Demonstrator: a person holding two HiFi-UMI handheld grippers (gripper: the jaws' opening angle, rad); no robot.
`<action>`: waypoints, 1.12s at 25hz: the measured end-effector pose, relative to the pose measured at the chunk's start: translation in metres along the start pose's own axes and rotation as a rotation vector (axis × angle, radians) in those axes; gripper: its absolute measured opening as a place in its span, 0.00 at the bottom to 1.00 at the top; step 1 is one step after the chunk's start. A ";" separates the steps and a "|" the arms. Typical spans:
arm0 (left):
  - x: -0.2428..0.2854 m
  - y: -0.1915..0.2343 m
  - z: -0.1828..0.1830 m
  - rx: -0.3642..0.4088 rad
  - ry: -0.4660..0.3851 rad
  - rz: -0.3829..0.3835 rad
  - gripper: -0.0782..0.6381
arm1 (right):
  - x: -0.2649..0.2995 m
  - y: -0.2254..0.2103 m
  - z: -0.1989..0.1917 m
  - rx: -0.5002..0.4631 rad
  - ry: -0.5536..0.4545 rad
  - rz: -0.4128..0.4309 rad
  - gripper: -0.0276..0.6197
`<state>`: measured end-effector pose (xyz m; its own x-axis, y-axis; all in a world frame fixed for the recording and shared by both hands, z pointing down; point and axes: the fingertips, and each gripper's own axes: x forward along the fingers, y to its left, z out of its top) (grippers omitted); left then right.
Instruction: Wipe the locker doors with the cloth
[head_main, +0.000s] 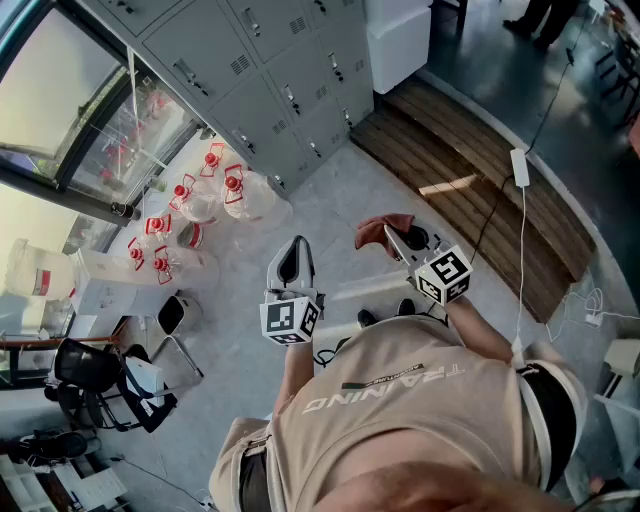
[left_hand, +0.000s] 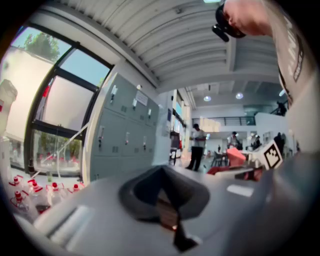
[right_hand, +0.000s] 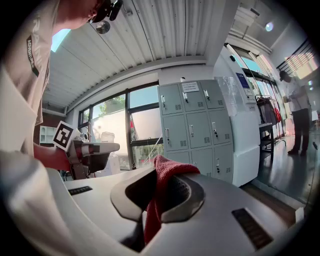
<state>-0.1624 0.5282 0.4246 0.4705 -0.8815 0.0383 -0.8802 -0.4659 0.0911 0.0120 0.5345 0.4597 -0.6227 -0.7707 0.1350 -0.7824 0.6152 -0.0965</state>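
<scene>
The red cloth (right_hand: 161, 172) is clamped between the right gripper's (head_main: 393, 240) fingers (right_hand: 186, 194), held well apart from the grey lockers (head_main: 270, 70). The left gripper (head_main: 292, 258), equally far from the lockers, has its fingers pressed together on nothing. Clear red-capped jugs (head_main: 215, 195) stand just beside the lockers; their contents cannot be told.

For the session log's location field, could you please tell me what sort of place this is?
Probably a communal hall of a workplace or lab building: a bank of grey lockers stands beside tall windows, red-capped water bottles sit on the floor, and people stand further inside.
</scene>
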 end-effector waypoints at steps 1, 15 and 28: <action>0.001 0.005 -0.002 -0.005 0.004 -0.009 0.12 | 0.005 0.001 0.000 -0.009 0.004 -0.009 0.09; 0.044 0.042 -0.025 -0.071 0.030 -0.075 0.12 | 0.050 -0.018 -0.009 -0.056 0.065 -0.093 0.09; 0.199 0.054 0.026 0.047 0.024 -0.001 0.12 | 0.130 -0.158 0.026 -0.039 -0.010 0.007 0.09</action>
<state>-0.1178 0.3259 0.4113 0.4719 -0.8795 0.0618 -0.8816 -0.4699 0.0441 0.0547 0.3326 0.4668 -0.6280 -0.7682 0.1244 -0.7775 0.6261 -0.0585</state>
